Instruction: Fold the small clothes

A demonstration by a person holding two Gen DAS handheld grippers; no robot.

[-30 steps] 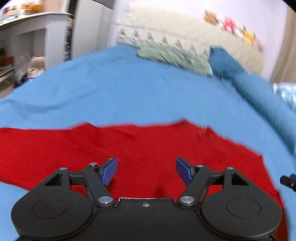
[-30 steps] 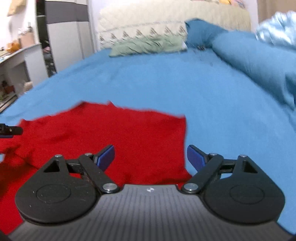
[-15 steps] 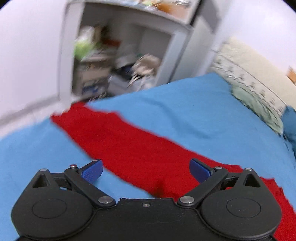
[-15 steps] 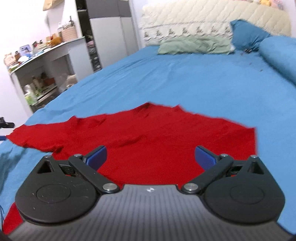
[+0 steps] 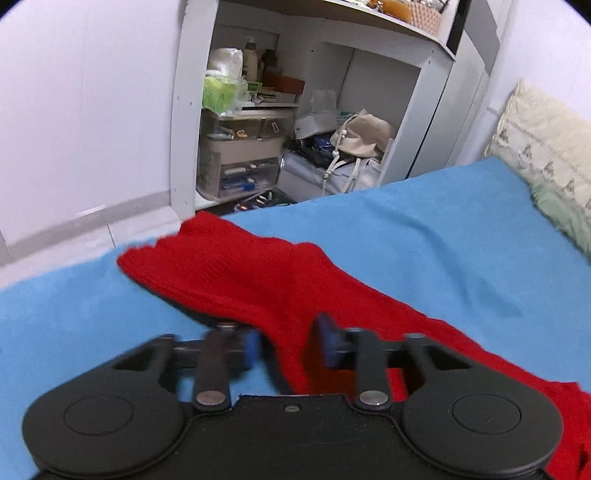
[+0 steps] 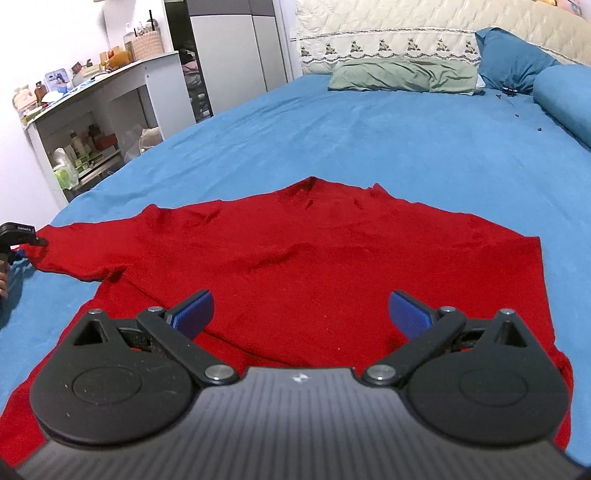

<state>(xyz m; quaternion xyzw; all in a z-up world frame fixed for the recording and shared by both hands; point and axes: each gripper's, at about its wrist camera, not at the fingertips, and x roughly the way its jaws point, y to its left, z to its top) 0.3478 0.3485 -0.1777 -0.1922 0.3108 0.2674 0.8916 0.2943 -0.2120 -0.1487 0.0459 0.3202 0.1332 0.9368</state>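
Observation:
A red knit top (image 6: 314, 258) lies spread flat on the blue bed sheet (image 6: 369, 140). Its left sleeve (image 5: 229, 266) stretches toward the bed's edge in the left wrist view. My left gripper (image 5: 288, 349) sits over that sleeve with its blue pads blurred by motion and a narrow gap between them around the sleeve's cloth; its tip (image 6: 22, 236) shows at the sleeve's end in the right wrist view. My right gripper (image 6: 301, 312) is wide open and empty, low over the top's lower body.
A white shelf unit (image 5: 280, 122) full of boxes and bags stands beside the bed's left edge. A green pillow (image 6: 402, 75), blue pillows (image 6: 517, 68) and a cream headboard (image 6: 406, 33) lie at the far end. A white desk (image 6: 110, 92) stands at left.
My left gripper has swung left along the sleeve and its jaws have narrowed from wide open onto the cloth. My right gripper has stayed open and pulled back slightly over the top's body.

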